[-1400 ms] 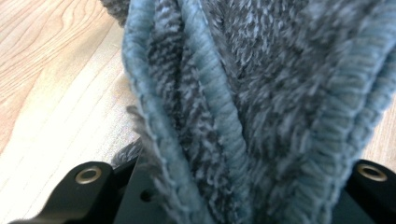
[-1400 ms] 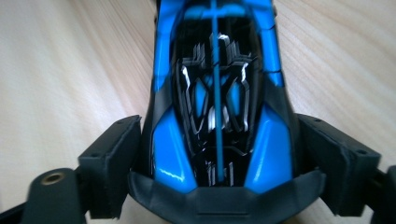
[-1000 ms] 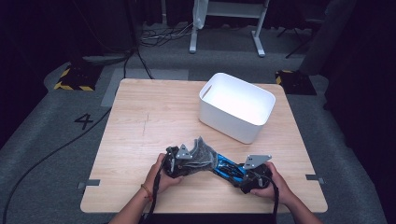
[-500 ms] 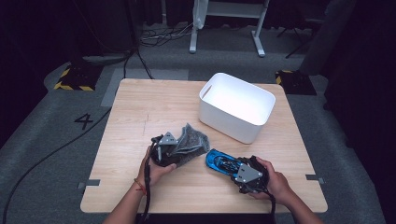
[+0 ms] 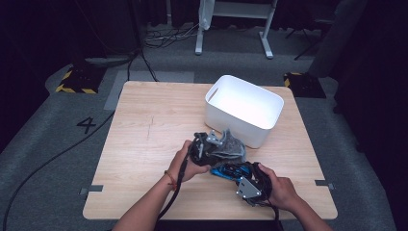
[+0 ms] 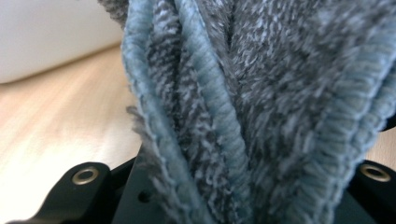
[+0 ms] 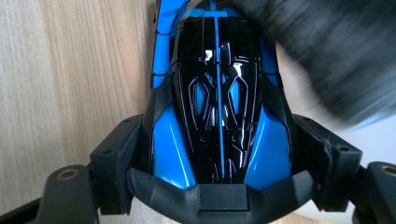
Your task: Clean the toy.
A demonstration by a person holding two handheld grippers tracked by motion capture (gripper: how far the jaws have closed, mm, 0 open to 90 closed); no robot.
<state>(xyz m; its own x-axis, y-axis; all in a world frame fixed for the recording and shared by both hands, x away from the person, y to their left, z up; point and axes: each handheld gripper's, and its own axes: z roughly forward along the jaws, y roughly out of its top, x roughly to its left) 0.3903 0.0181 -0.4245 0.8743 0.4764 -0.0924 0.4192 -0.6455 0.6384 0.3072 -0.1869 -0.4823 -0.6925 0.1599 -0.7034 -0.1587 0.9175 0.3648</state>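
Clearly, the work in hand was wiping a glossy blue and black plastic toy car (image 7: pixel 217 107) with a fluffy grey microfibre cloth (image 5: pixel 230 144). The right gripper (image 7: pixel 219 158) was closed around the car, with one black jaw pressing each flank, so the car's long axis ran straight out along the jaws, away from the right hand (image 5: pixel 279 188). In the high view the car (image 5: pixel 228 170) lay low over the light wooden table (image 5: pixel 144 120), near its front edge, pointing toward the left gripper (image 5: pixel 208 144). That gripper was clamped on the cloth (image 6: pixel 261 102), whose folded hemmed edges stood bunched between its jaws. The cloth hung just beyond the car's far end and seemed to touch it, so I judged that the left hand (image 5: pixel 188 161) was the nearer one for the next rub, drawing the cloth along the car's length toward the right hand. A white rectangular plastic bin (image 5: pixel 244 110) stood behind them, just beside the cloth.
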